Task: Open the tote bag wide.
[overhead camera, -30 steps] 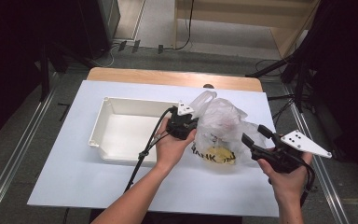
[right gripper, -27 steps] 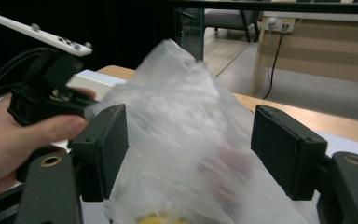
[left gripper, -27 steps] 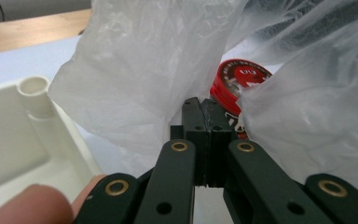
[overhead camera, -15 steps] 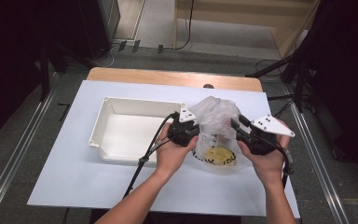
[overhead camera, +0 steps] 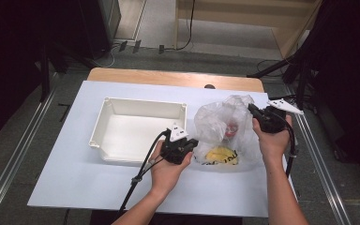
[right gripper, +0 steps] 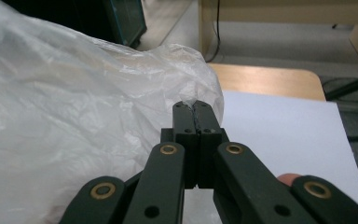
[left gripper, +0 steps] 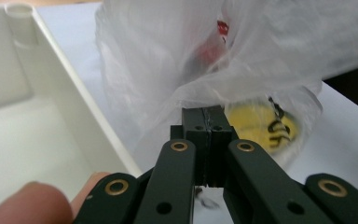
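A clear crumpled plastic bag (overhead camera: 218, 123) lies on the white tabletop right of the tray, with a yellow item (overhead camera: 221, 154) and a red item (overhead camera: 232, 129) inside it. My left gripper (overhead camera: 194, 143) is shut on the bag's lower left edge; in the left gripper view the film (left gripper: 168, 56) is pinched between the closed jaws (left gripper: 204, 114), and the yellow item (left gripper: 256, 123) lies just beyond. My right gripper (overhead camera: 252, 109) is shut on the bag's upper right side; in the right gripper view the closed jaws (right gripper: 192, 109) nip the film (right gripper: 74, 93).
An empty white rectangular tray (overhead camera: 143, 101) sits left of the bag, its wall (left gripper: 74, 102) close beside my left gripper. The white board (overhead camera: 75, 178) rests on a wooden table (overhead camera: 168, 77). Floor rails and dark stands flank both sides.
My right gripper came in from the right, open, and shut on the bag's right side. My left gripper drew toward the near edge with the bag's left edge, stretching the bag wider.
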{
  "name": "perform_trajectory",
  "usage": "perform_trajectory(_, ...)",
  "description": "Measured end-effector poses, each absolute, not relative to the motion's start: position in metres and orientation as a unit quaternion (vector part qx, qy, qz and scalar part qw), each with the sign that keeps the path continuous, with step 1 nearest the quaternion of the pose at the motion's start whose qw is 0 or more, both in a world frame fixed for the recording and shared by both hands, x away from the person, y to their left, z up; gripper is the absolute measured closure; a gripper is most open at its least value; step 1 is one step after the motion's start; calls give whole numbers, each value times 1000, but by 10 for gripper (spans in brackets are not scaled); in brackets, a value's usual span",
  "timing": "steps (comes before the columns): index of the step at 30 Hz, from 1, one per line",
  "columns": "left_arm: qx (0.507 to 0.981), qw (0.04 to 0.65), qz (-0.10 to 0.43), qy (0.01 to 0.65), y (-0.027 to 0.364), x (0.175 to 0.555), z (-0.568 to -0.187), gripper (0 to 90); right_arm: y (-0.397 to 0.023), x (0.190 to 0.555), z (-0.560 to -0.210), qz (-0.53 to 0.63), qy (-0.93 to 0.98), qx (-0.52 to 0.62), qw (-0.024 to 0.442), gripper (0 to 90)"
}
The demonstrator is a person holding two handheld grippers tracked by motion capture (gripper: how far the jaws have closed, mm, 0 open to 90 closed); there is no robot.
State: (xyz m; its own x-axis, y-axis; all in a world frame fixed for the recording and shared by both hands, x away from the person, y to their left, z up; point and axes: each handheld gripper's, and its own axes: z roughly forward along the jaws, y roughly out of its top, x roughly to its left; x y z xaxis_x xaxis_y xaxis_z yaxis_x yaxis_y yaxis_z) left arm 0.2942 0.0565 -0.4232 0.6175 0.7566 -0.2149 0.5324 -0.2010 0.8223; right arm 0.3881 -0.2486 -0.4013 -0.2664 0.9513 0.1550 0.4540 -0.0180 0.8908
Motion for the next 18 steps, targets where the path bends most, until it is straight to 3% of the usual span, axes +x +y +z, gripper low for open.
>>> perform_trajectory(5, 765, 471, 123, 421, 56, 278, -440, 900, -253, 403, -417, 444, 651, 562, 253, 900)
perform_trajectory(10, 757, 482, 164, 409, 55, 255, -443, 900, -252, 410, -428, 433, 657, 568, 240, 900)
perform_trajectory(18, 776, 451, 112, 427, 53, 254, -478, 900, -259, 417, -454, 411, 662, 594, 202, 900)
